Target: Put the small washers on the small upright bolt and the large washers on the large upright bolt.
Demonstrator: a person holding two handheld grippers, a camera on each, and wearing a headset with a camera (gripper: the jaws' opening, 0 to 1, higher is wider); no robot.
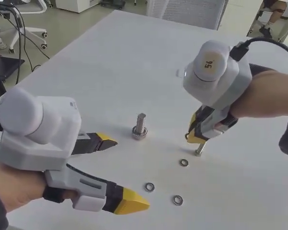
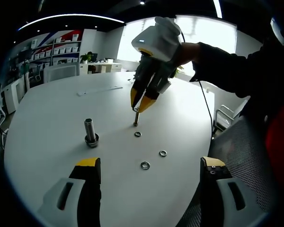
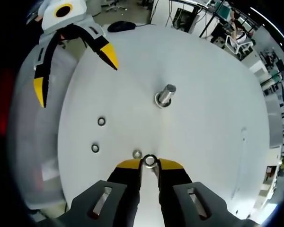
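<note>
The large upright bolt (image 1: 140, 125) (image 2: 89, 131) (image 3: 164, 95) stands mid-table with a metal collar at its foot. To its right, my right gripper (image 1: 194, 139) (image 2: 141, 102) (image 3: 150, 163) is shut on a washer (image 3: 150, 161) (image 2: 136, 109), held right at the top of the small upright bolt (image 1: 199, 151) (image 2: 136, 120). Three loose washers (image 1: 184, 162) (image 1: 149, 187) (image 1: 177, 200) lie on the table in front of the bolts. My left gripper (image 1: 120, 172) (image 2: 150, 162) (image 3: 75, 73) hovers open at the near left, nothing between its fingers.
The white round table (image 1: 110, 72) stretches far behind the bolts. Office chairs (image 1: 31, 19) and cables stand off the table's left edge. A mesh chair (image 2: 246, 156) is close to the table's near edge.
</note>
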